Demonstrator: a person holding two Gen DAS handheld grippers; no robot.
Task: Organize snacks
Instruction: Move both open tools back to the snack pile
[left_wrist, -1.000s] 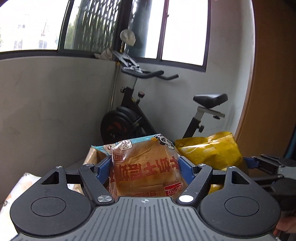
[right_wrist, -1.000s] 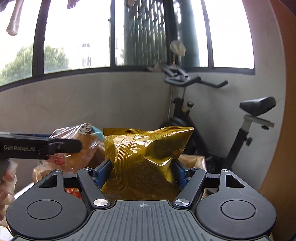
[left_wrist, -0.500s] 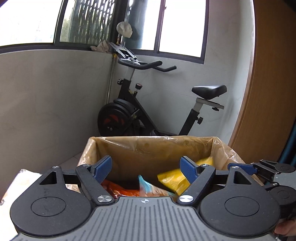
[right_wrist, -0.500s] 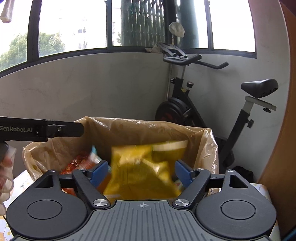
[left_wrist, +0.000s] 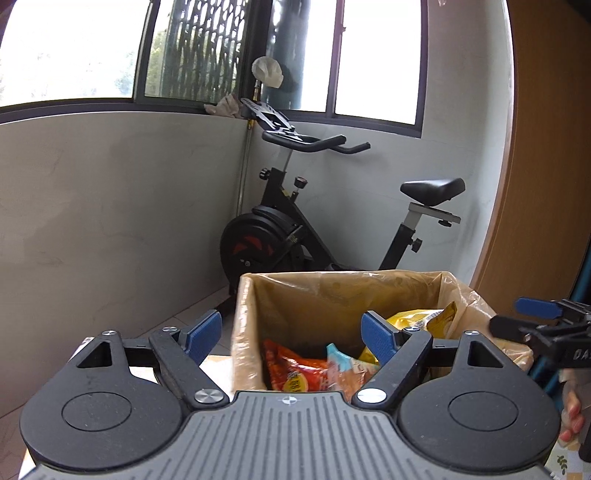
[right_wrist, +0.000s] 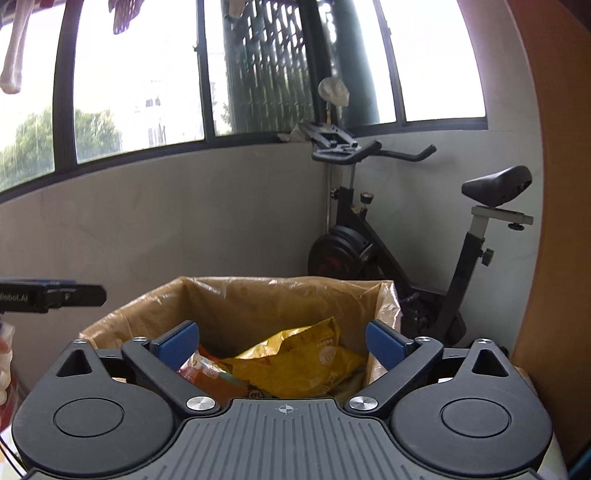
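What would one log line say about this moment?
left tongs: open, empty | right tongs: just opened, empty | yellow bag: in lined box | red bag: in box

Left gripper (left_wrist: 291, 332): black linkage arms, blue pads, silver screws, ribbed grey base. Right gripper (right_wrist: 282, 341): same build, white lettering on side.

I'm working in a home, on what looks like an enclosed balcony or spare corner room. An exercise bike (left_wrist: 332, 229) is parked in the corner under dark-framed windows (right_wrist: 140, 85), with laundry (right_wrist: 14, 48) hanging by the glass and a wooden door panel (left_wrist: 546, 147) at the right. A lined box (right_wrist: 280, 295) of snack packets sits in front of me.
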